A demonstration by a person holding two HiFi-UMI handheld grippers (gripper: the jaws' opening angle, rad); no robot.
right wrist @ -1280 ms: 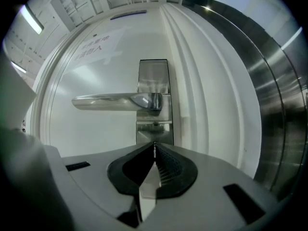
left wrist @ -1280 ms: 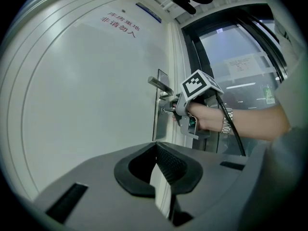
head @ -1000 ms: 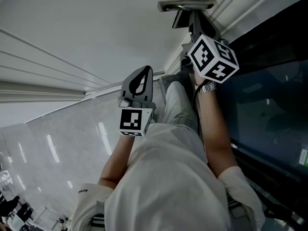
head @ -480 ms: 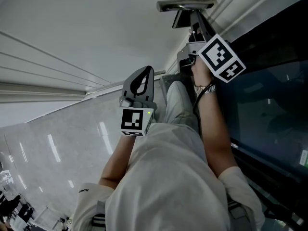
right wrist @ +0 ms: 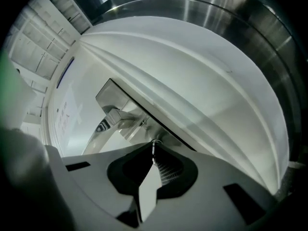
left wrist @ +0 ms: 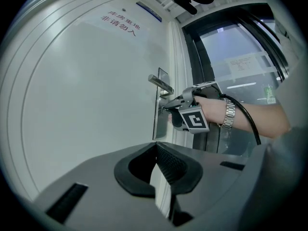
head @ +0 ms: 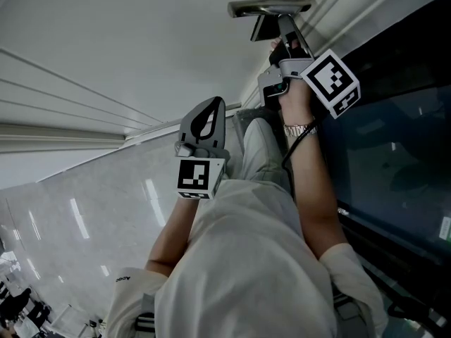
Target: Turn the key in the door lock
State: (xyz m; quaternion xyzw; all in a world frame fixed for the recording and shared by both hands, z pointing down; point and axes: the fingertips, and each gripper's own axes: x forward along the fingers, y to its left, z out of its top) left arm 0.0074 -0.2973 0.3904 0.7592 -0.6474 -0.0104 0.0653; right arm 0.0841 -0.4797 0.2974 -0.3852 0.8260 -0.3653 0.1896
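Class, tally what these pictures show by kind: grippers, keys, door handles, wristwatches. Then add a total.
grippers: 2 (left gripper, right gripper)
key: 1
door handle: 1
wristwatch: 1
total: 5

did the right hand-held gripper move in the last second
Yes. The right hand-held gripper rolled in place below the door handle, its marker cube swinging rightward, jaws on the key.

White panelled door, upper left; silver metal lever handle, top; thin silver key; black-and-white square-marker cube, upper right.
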